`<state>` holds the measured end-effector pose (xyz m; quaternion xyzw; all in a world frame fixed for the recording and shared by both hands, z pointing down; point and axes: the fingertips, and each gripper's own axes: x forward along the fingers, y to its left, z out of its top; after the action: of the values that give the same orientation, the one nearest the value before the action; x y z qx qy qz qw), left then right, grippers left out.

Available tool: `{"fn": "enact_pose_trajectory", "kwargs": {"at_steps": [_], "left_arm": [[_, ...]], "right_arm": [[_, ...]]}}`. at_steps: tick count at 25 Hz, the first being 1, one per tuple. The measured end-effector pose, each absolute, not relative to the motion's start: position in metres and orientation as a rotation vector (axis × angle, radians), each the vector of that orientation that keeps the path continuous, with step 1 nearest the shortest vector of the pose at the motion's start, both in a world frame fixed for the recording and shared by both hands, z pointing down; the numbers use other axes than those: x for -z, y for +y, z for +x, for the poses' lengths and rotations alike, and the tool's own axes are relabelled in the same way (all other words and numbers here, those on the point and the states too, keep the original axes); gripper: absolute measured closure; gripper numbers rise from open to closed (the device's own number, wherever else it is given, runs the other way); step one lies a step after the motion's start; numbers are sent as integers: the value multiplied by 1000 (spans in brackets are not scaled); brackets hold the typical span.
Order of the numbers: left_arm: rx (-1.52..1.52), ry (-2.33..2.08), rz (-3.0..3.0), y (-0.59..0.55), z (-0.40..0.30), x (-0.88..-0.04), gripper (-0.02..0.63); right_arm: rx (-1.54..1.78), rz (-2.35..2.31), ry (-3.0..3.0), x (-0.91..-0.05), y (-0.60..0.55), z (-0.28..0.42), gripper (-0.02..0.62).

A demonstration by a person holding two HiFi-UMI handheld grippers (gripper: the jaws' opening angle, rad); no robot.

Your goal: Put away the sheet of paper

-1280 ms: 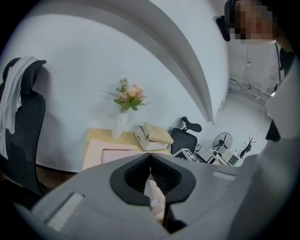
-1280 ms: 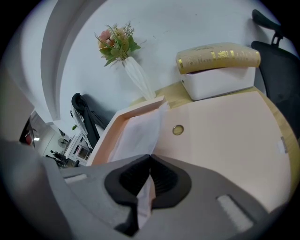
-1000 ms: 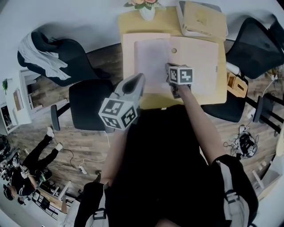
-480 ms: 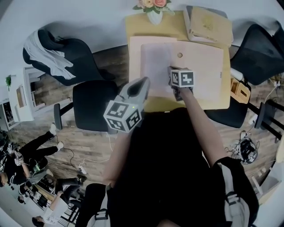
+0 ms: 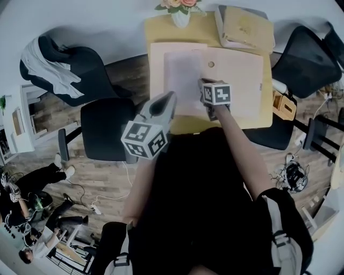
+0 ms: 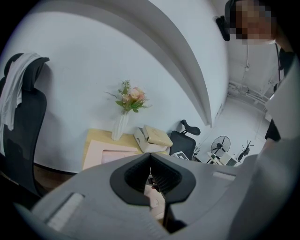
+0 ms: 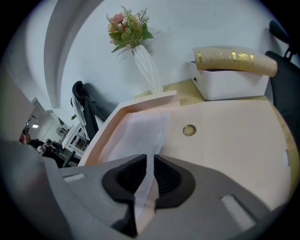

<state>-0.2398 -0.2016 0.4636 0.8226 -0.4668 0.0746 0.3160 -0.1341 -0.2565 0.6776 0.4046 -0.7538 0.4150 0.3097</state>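
1. Several black office chairs [image 5: 105,126] stand on a wooden floor [image 5: 107,177] around a yellow table [image 5: 156,29] set against a white wall [image 5: 80,21]. A white garment [image 5: 51,67] hangs over one chair back.
2. A pale pink folder [image 5: 242,70] lies open and covers most of the tabletop.
3. The sheet of paper [image 5: 180,75] lies on the folder's left half. Its near right corner rises off the folder into the right gripper [image 7: 149,176].
4. The right gripper hangs over the folder's near middle. Its jaws are pressed together on the edge of the sheet, which runs away from them toward the wall.
5. The left gripper [image 6: 151,161] is held short of the table, off its near left corner. Its jaw tips meet with nothing between them, well apart from the sheet.
6. A white box [image 5: 244,27] with a tan lid sits at the table's far right, and a white vase [image 5: 180,16] of flowers stands at the far edge.
7. A small round brass stud [image 7: 189,130] shows on the folder just right of the sheet.
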Motion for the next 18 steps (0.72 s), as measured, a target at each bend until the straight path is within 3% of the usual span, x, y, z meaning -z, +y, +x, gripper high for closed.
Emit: {"fn": "enact_pose_trajectory", "kwargs": {"at_steps": [18], "left_arm": [[-198, -1181, 2186, -175, -188, -461, 597]], "right_arm": [[-1032, 1127, -2078, -627, -223, -65, 541]]}}
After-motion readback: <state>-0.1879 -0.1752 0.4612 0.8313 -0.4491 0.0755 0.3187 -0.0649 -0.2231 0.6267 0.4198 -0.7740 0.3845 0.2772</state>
